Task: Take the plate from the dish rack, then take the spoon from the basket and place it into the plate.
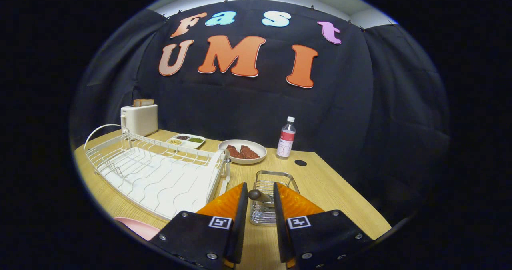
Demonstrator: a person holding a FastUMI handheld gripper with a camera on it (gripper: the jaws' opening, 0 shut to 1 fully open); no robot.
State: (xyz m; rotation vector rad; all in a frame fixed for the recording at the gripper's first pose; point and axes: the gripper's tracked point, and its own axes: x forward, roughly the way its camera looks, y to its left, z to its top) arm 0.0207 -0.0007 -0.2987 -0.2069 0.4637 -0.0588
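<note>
A toaster (139,119) with toast, a divided snack tray (186,140), a meat dish (243,151), a bottle (286,138).

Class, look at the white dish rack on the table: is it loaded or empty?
Empty. The dish rack's wire slots show bare; a pink plate lies beside it. The gripper grips a spoon handle.

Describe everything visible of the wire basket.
The wire basket is a small rectangular holder of shiny metal wire, standing upright on the wooden table right of the white dish rack. It sits just beyond the tongs, partly hidden by them. A dark spoon handle rises from it between the fingers, which look not quite closed on it.
</note>
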